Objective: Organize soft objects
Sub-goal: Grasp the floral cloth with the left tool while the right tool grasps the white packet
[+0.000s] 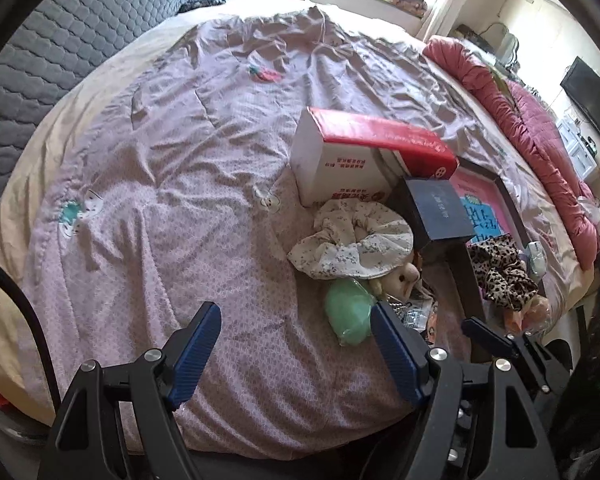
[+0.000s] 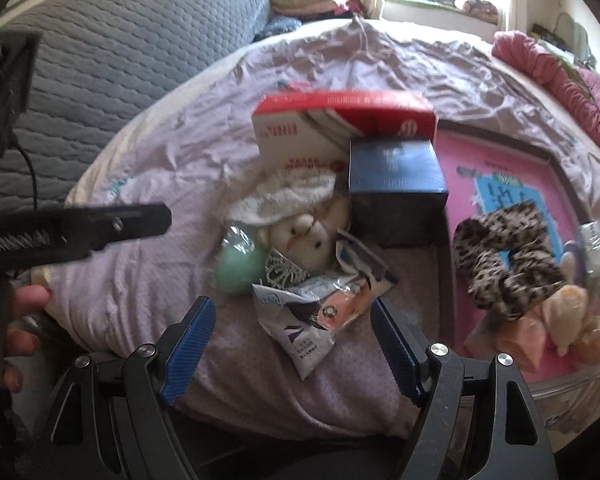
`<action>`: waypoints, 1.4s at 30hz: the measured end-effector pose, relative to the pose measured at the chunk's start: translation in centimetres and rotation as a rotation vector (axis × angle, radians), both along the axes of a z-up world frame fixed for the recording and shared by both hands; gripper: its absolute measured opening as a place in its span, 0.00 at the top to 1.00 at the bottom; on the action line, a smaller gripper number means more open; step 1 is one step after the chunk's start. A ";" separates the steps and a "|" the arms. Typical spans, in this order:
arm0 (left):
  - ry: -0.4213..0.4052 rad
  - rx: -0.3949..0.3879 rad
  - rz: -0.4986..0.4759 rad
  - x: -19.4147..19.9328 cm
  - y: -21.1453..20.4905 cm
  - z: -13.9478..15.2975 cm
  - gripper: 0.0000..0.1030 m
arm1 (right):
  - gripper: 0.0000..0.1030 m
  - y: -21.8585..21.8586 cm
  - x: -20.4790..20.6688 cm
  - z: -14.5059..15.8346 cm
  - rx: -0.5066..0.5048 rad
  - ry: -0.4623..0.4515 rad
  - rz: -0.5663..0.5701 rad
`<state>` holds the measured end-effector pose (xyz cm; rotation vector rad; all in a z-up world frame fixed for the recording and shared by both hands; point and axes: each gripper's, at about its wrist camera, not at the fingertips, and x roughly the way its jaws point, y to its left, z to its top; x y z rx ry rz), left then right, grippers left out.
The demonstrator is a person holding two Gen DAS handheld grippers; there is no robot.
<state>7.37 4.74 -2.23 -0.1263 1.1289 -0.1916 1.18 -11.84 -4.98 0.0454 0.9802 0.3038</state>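
A pile of soft things lies on the bed: a white floral scrunchie [image 1: 352,240] [image 2: 288,196], a small plush toy [image 1: 400,278] [image 2: 312,236], a wrapped green soft ball [image 1: 348,312] [image 2: 236,266] and crumpled packets [image 2: 312,316]. A leopard scrunchie [image 1: 500,272] [image 2: 504,260] and peach soft pieces [image 2: 560,320] lie on a pink tray [image 2: 500,168]. My left gripper [image 1: 296,352] is open, just left of the green ball. My right gripper [image 2: 292,348] is open above the packets. The right gripper's finger [image 1: 488,336] shows in the left wrist view.
A red and white box [image 1: 340,152] [image 2: 340,128] and a dark blue box [image 1: 440,212] [image 2: 396,188] stand behind the pile. A grey quilted headboard [image 1: 60,40] is at the left, a rolled pink blanket [image 1: 520,120] at the right. A hand [image 2: 24,320] holds the left gripper [image 2: 80,232].
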 end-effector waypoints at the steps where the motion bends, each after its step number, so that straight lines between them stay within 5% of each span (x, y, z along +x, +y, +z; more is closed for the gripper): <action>1: 0.003 0.005 -0.001 0.1 -0.1 -0.1 0.26 | 0.22 0.1 0.2 -0.3 -0.006 0.009 0.000; 11: 0.022 0.020 -0.018 1.3 -1.2 -0.7 0.26 | 0.22 0.4 2.3 -3.4 -0.085 0.076 -0.015; 21: 0.044 0.014 -0.040 3.6 -2.9 -2.0 0.26 | 0.22 -2.6 1.8 -2.0 -0.105 0.032 -0.043; 30: 0.070 0.043 -0.017 7.0 -3.4 -3.5 0.26 | 0.29 -0.9 2.9 -3.0 -0.172 0.048 0.026; 42: 0.125 0.014 -0.013 9.5 -3.5 -6.7 0.26 | 0.23 0.3 3.8 -4.8 -0.262 0.077 0.098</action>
